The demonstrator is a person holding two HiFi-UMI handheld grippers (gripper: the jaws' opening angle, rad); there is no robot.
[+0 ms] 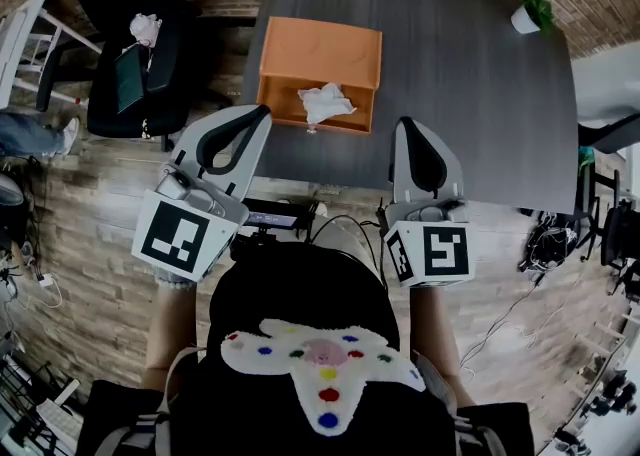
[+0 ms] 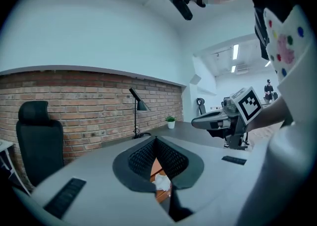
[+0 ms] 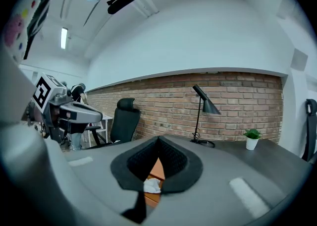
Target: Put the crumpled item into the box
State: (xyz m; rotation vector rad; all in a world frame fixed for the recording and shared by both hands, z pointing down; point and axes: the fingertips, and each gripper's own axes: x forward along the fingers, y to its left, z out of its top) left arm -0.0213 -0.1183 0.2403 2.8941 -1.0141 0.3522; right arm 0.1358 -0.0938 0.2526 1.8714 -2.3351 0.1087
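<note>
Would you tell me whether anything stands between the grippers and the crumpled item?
Nothing visible does: the crumpled item lies in the open orange box on the table, in clear sight ahead of the left gripper and right gripper.

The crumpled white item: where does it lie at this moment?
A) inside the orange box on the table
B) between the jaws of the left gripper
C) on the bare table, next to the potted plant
A: in the head view, the crumpled white item lies inside the orange box, which stands on the dark table.
</note>
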